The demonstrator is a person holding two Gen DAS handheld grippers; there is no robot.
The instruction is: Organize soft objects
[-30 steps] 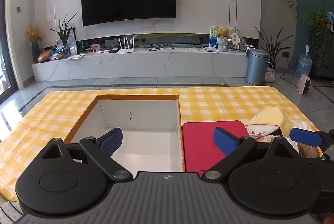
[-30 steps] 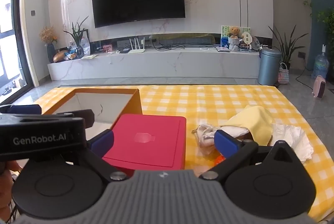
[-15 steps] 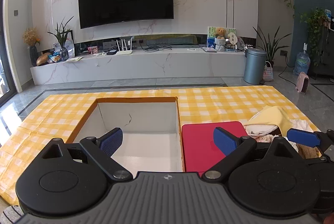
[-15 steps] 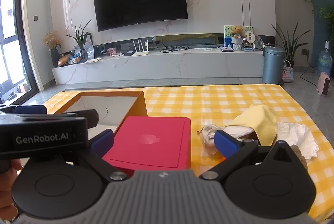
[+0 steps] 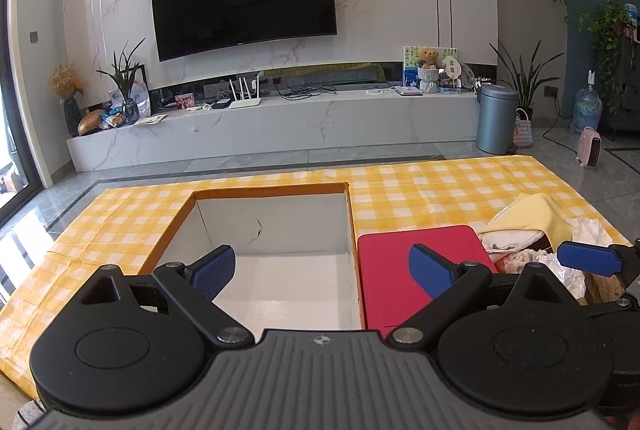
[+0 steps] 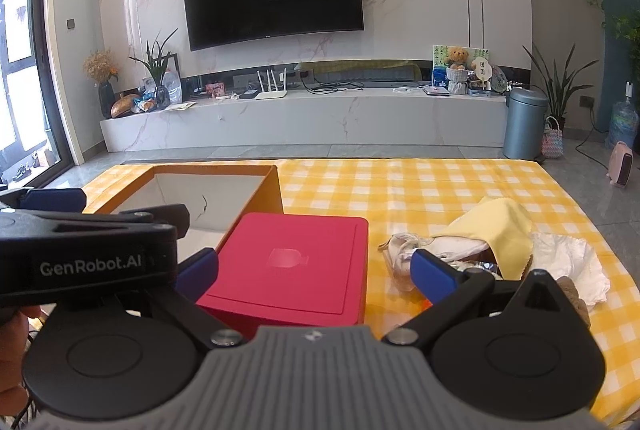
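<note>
Yellow cloth (image 6: 506,230) drapes over crumpled white fabrics (image 6: 572,262)

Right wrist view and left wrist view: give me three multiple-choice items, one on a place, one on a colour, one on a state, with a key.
1. Where does the flat red lidded box sit relative to the open orange cardboard box with a white inside?
A. inside it
B. beside it, on the yellow checked cloth
C. on top of the soft pile

2. What colour is the folded cloth topping the soft pile?
A. pale yellow
B. green
C. black

3. How do the left gripper and right gripper stand?
A. both shut on cloth
B. one open, one shut
C. both open, holding nothing

Key: 1 B, the red box rests outside the orange wall; 2 A, a pale yellow sheet drapes over the white items; 3 C, both pairs of blue pads are wide apart with nothing between.
</note>
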